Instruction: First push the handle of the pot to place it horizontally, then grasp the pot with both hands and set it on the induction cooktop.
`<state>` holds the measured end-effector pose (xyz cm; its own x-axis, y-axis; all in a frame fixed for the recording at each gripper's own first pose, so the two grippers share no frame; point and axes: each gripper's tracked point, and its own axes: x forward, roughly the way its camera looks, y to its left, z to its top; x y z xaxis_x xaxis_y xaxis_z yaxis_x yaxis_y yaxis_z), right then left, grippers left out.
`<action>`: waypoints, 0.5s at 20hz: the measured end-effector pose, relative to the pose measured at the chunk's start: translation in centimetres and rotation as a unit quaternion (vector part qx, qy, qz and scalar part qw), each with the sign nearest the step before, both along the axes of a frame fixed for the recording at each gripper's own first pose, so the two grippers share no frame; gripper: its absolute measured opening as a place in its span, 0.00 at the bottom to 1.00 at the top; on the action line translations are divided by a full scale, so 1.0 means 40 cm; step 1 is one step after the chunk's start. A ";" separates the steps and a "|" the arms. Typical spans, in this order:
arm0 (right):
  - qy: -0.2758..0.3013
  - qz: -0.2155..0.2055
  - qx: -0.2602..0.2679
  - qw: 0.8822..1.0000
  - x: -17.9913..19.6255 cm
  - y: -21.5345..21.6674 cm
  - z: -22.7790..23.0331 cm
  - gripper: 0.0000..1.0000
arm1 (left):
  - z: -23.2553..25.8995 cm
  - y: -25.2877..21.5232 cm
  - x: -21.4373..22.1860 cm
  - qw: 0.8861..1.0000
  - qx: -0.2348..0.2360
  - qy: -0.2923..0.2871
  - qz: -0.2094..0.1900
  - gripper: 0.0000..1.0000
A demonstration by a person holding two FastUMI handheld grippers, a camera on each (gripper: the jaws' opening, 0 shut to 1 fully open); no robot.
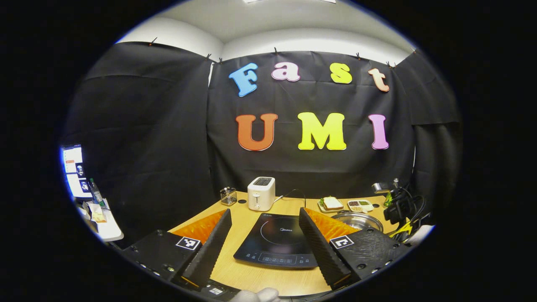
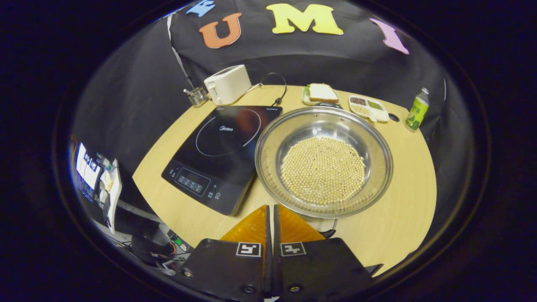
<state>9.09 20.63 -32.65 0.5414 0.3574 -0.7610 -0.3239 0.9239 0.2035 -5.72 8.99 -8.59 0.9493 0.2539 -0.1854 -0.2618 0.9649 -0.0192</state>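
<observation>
1. The pot (image 2: 324, 161) was a wide, shallow steel bowl with a broad shiny rim, its floor covered in small pale beans.
2. It sat on the worktop (image 2: 402, 218) just right of the cooktop (image 2: 222, 153), its rim touching or nearly touching the cooktop's edge.
3. A dark handle piece (image 2: 328, 233) showed at its near rim, beside the right tool (image 2: 270, 214); which way it ran could not be told.
4. The right tool's fingers were closed together, holding nothing, tips just short of the near rim.
5. The left tool (image 1: 265, 218) stood wide open and empty above the cooktop (image 1: 279, 245), the pot (image 1: 358, 220) to its right.
6. A toaster (image 2: 228, 84) stood at the far side.
</observation>
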 end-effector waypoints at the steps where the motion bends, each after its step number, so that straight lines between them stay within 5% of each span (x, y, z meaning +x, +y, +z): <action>1: 0.005 0.002 -0.003 1.000 -0.002 0.007 -0.016 0.04 | -0.002 0.002 -0.003 1.000 0.000 0.001 0.000 0.96; 5: 0.017 -0.006 -0.031 0.999 0.008 -0.007 -0.067 0.04 | 0.006 0.011 -0.005 1.000 0.003 0.001 0.003 0.96; 10: 0.042 -0.025 -0.004 0.999 -0.002 -0.010 -0.092 0.04 | 0.001 0.015 -0.007 1.000 0.000 0.005 0.002 0.96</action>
